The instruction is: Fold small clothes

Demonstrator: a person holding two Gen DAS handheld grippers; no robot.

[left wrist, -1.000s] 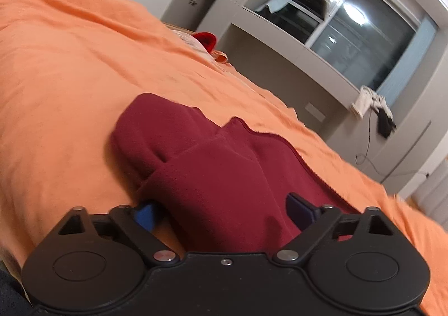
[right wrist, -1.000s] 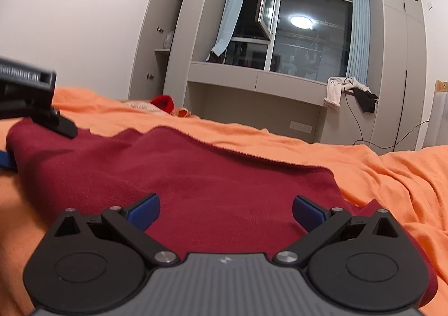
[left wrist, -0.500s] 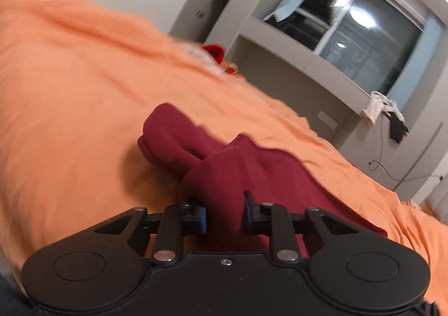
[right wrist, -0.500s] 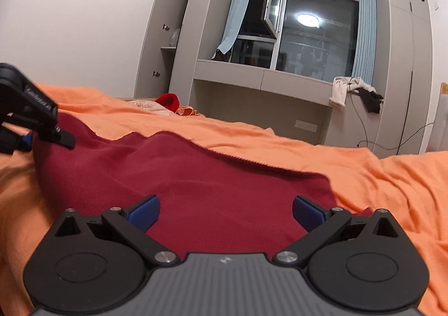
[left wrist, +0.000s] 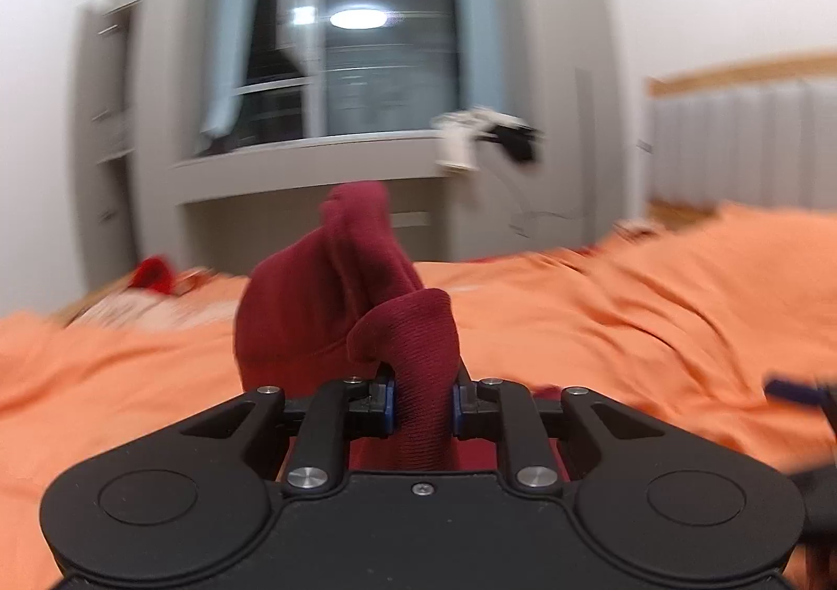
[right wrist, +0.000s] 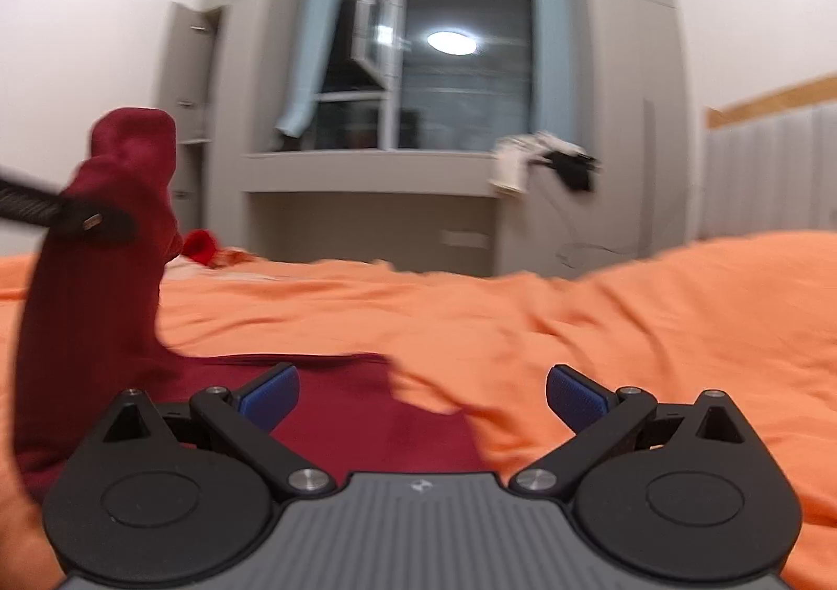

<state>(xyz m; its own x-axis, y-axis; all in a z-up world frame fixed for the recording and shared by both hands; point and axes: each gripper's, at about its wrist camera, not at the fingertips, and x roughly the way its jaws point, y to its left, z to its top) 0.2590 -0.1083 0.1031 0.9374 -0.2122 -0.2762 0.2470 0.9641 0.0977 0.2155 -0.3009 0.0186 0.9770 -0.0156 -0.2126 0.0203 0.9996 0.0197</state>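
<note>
Dark red garment (left wrist: 340, 318) of matt ribbed knit cloth, orange bedcover (right wrist: 575, 318) of soft matt creased cloth, left tongs (left wrist: 422, 404) of matt black plastic with bright metal pivot pins, right tongs (right wrist: 422, 388) with ribbed grey housing, blue textured pads (right wrist: 269, 388)

Black left gripper (left wrist: 422, 407) with blue pads and silver screws; right gripper (right wrist: 422, 388) adds a ribbed grey plate.

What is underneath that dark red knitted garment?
Under the dark red knitted garment lies an orange bedspread. The left gripper lifts one bunched end clear; whatever lies beneath the flat part is covered.
</note>
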